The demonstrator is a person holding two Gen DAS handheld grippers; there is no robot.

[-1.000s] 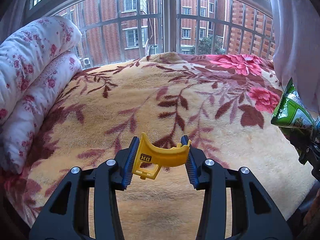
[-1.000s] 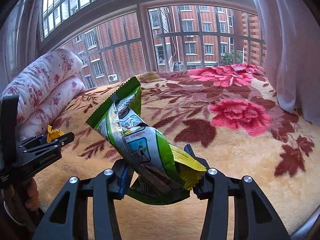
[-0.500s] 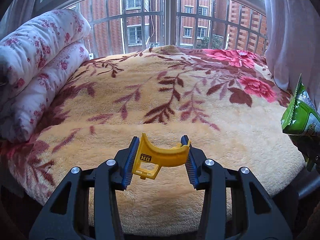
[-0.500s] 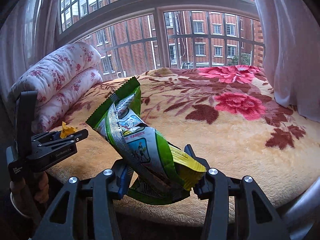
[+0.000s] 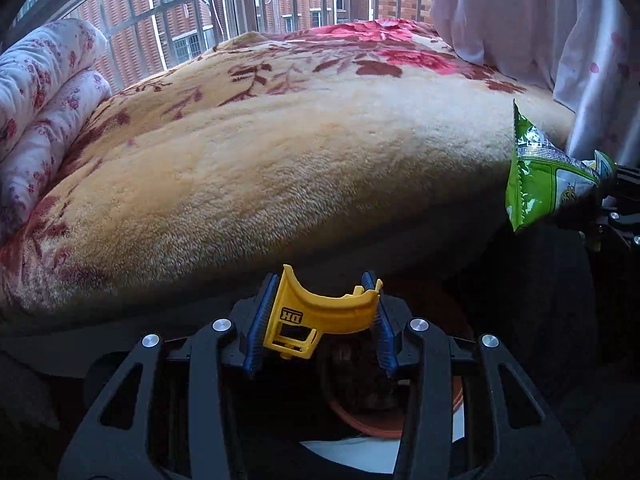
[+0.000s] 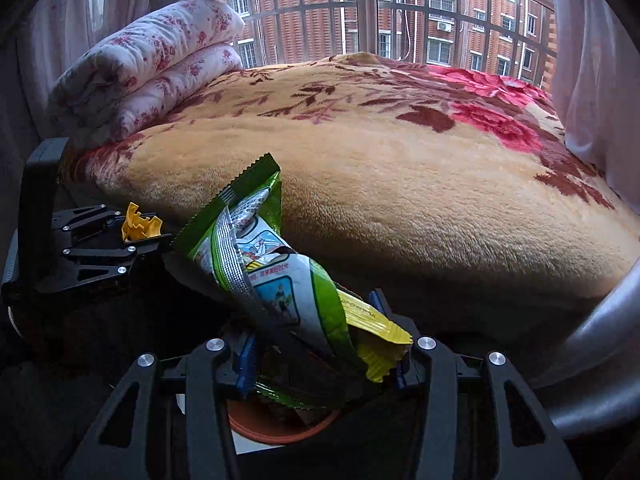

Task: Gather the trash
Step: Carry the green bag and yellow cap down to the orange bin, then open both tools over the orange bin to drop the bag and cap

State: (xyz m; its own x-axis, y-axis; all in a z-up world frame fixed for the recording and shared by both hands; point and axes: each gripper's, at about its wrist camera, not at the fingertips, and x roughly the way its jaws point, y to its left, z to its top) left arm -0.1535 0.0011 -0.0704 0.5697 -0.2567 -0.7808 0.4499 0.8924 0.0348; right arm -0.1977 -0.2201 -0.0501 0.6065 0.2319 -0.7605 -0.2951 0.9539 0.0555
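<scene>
On our left, the left gripper (image 5: 320,320) clamps a yellow plastic clip (image 5: 316,316); on our right, the right gripper (image 6: 320,356) pinches a green snack wrapper (image 6: 276,276). Both pieces hang over the brown bin (image 6: 276,426) below the bed's blanket (image 6: 400,184), so only dropping them seems left.

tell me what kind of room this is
Most likely a bedroom in a flat: a bed under a plush beige blanket with red flowers, a folded white floral quilt at its far end, and a barred window facing brick apartment blocks.
</scene>
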